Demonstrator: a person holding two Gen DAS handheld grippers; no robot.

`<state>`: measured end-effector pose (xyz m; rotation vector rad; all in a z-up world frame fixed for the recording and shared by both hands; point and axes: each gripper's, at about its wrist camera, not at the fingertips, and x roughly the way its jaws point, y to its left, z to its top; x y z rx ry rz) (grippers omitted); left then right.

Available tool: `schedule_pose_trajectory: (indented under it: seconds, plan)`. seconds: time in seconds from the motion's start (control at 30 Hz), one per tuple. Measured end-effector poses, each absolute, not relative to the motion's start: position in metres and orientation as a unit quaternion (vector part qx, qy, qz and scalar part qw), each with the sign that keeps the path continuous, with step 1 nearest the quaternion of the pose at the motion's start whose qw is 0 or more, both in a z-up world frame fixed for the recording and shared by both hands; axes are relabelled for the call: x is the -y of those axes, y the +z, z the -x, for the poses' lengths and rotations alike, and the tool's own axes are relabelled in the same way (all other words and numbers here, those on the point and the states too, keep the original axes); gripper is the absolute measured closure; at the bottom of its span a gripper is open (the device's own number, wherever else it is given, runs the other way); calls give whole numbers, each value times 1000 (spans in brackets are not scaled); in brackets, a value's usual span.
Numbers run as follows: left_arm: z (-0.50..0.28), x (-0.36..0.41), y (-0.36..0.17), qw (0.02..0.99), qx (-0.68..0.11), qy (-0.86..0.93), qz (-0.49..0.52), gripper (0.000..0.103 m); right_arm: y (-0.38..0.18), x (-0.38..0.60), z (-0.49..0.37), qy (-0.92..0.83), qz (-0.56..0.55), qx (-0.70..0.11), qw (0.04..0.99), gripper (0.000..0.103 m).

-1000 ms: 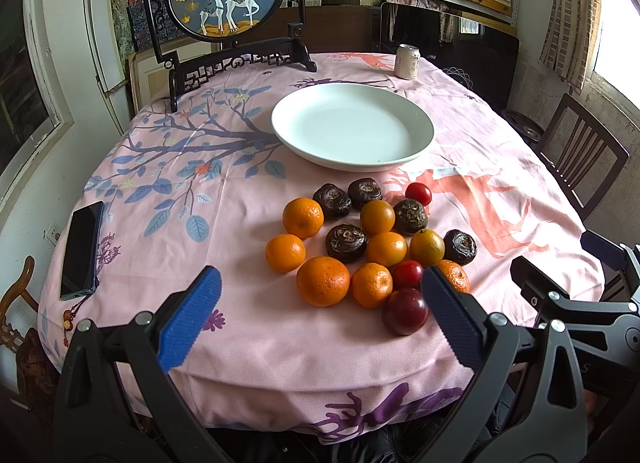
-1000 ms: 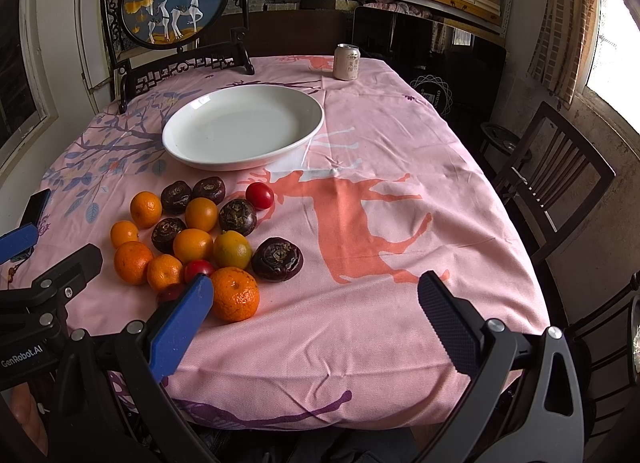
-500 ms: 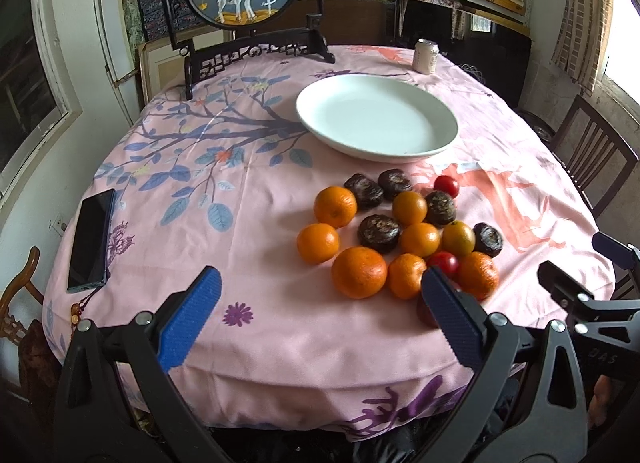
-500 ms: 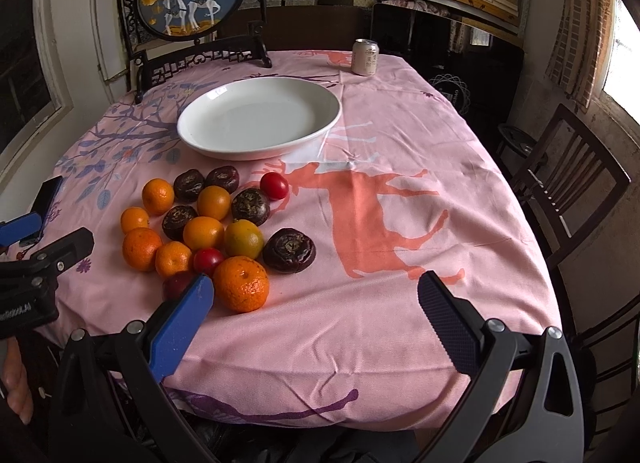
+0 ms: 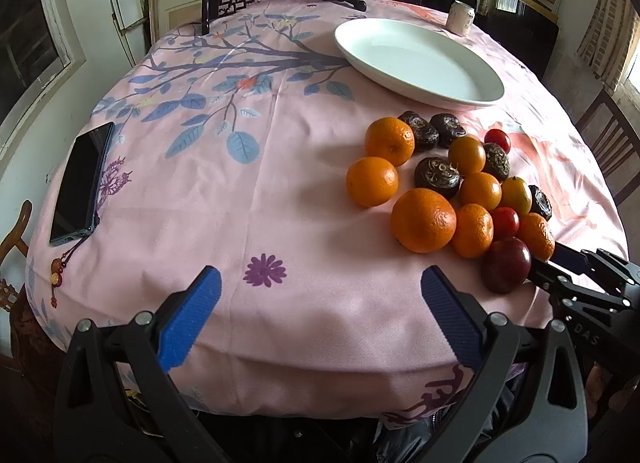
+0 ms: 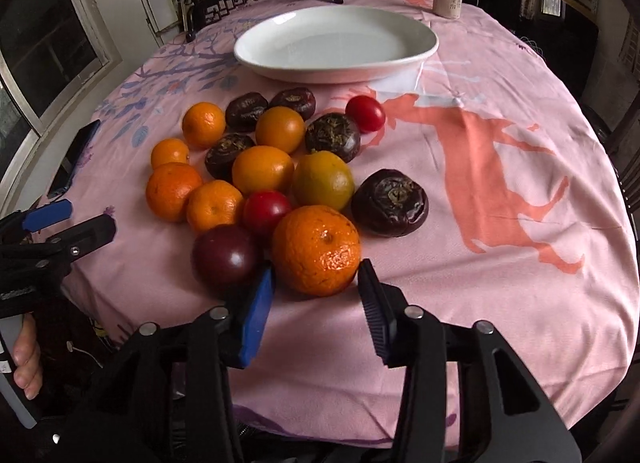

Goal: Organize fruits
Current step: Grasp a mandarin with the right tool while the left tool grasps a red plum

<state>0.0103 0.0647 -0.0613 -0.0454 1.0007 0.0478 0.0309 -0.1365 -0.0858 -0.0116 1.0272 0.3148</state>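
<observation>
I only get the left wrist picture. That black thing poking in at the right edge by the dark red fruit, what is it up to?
Observer: It is the right tool, its jaws closing, with the big orange between their tips; whether they press it yet I cannot tell.
Operator: And the dark red fruit?
Observer: The plum lies just outside the tool's blue pad, not between the jaws.
Operator: Who holds the left tool?
Observer: A hand grips its handle, at the right view's lower left edge.
</observation>
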Motion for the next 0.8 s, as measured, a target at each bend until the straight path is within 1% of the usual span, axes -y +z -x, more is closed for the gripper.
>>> schedule_pose_trajectory:
  seconds: [0.07, 0.23, 0.43, 0.47, 0.5, 0.57, 0.67, 0.7, 0.73, 0.77, 0.8]
  plan:
    - [-13, -66, -63, 876, -482, 23, 24, 2, -86, 135, -34, 146, 8, -479, 865, 61]
    - [-14, -58, -63, 875, -484, 4, 26, 2, -76, 144, -28, 135, 5, -469, 873, 62]
    - [-9, -11, -63, 867, -495, -63, -4, 2, -70, 161, -18, 117, 6, -459, 881, 62]
    - [-9, -3, -64, 865, -497, -72, -10, 2, -71, 164, -16, 119, 4, -459, 881, 63]
    - [-9, 6, -65, 862, -501, -77, -17, 2, -71, 168, -14, 122, 1, -458, 881, 69]
    - [-11, 18, -68, 858, -506, -83, -24, 2, -71, 176, -10, 133, -10, -458, 879, 75]
    - [-16, 32, -72, 854, -513, -86, -22, 2, -76, 189, -10, 143, -29, -466, 873, 75]
    - [-18, 36, -74, 852, -516, -84, -22, 2, -78, 192, -13, 159, -45, -469, 868, 74]
    - [-19, 38, -75, 851, -518, -82, -22, 3, -80, 194, -16, 184, -67, -468, 862, 71]
    - [-19, 38, -75, 851, -518, -78, -19, 5, -81, 195, -19, 189, -74, -467, 861, 66]
    - [-21, 37, -74, 852, -518, -69, -19, 5, -81, 195, -22, 183, -71, -464, 864, 57]
